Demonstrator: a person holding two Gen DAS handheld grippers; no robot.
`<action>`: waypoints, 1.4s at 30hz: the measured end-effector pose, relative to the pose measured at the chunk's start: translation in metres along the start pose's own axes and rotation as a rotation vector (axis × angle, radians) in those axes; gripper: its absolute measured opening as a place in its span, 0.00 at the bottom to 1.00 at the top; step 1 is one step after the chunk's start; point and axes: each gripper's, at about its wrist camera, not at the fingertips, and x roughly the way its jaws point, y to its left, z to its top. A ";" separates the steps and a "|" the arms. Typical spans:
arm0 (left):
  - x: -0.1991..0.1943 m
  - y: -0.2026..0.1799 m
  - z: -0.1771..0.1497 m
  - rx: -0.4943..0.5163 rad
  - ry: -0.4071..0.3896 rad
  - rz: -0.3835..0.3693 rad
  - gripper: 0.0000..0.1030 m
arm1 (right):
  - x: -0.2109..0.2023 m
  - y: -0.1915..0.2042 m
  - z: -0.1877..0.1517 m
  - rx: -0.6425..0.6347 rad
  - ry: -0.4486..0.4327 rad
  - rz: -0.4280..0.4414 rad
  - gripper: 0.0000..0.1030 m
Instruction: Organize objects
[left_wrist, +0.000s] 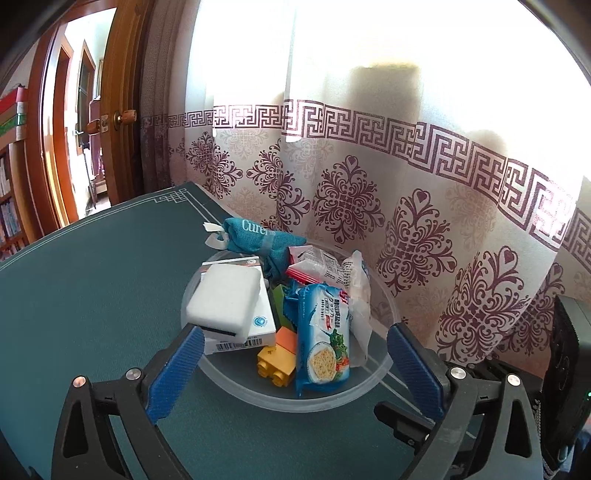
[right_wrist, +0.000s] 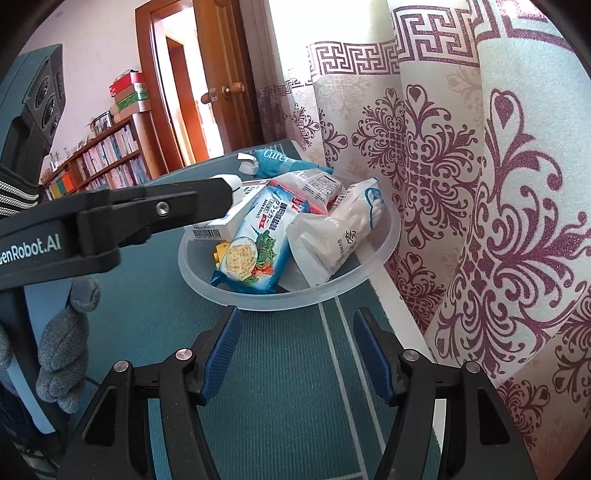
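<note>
**Bowl full, both grippers empty**

Clear bowl (left_wrist: 380, 373) sits centre frame on green table (left_wrist: 92, 295) w/ sponge (left_wrist: 221, 299), cracker pack (left_wrist: 325, 332), yellow block (left_wrist: 275, 363) inside. Left hand-held gripper (left_wrist: 295, 350) spread wide, nothing pinched. Right hand-held gripper (right_wrist: 293, 332) apart, empty, just below bowl.

Past my left jaws, the yellow block (left_wrist: 275, 363) is half buried under the cracker pack (left_wrist: 325, 339), and the green item (left_wrist: 277, 299) behind it is too covered to identify. White box (left_wrist: 236, 334) mostly hidden by the sponge (left_wrist: 221, 301). Beyond my right jaws, the left gripper's arm (right_wrist: 155, 212) cuts off that box; gloved hand (right_wrist: 62, 354) clipped by the frame edge.
</note>
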 end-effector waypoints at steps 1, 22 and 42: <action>-0.004 0.002 -0.001 -0.001 -0.009 0.024 0.99 | 0.000 0.000 0.000 0.000 -0.001 -0.002 0.67; -0.047 0.016 -0.015 0.000 -0.054 0.252 1.00 | -0.020 0.012 0.013 -0.061 -0.063 -0.084 0.91; -0.063 0.022 -0.021 -0.015 -0.048 0.350 1.00 | -0.025 0.028 0.034 -0.115 -0.087 -0.127 0.93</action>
